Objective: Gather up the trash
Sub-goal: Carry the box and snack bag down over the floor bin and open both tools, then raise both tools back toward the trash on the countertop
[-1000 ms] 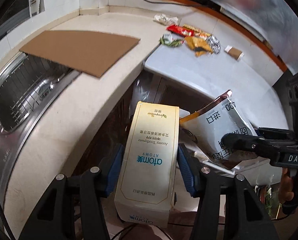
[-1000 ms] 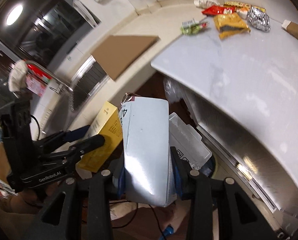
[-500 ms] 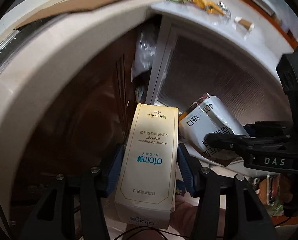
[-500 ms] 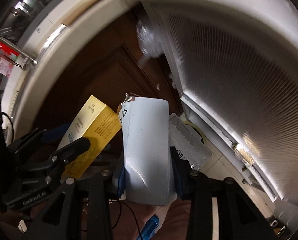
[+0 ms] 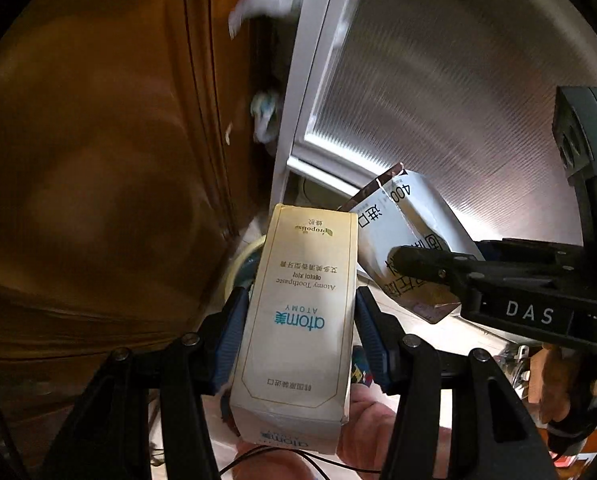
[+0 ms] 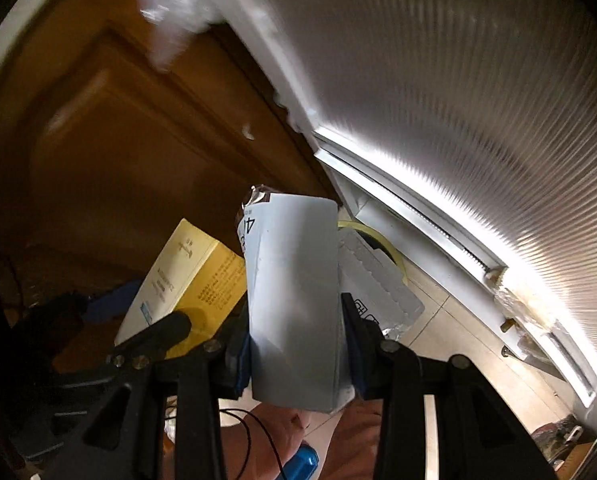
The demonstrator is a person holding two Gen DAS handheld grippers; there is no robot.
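Left hand-held gripper (image 5: pixel 298 332) pinches a cream toothpaste box (image 5: pixel 298 320); at its 2 o'clock, the right hand-held gripper (image 6: pixel 296 348) pinches a white carton (image 6: pixel 294 300), both above the tiled floor (image 6: pixel 450 344).

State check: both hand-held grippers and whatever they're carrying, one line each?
left hand-held gripper: shut on toothpaste box
toothpaste box: held lengthwise between the pads, intact, flaps closed
right hand-held gripper: shut on white carton
white carton: held, top torn open, foil lining showing
brown cabinet door: closed
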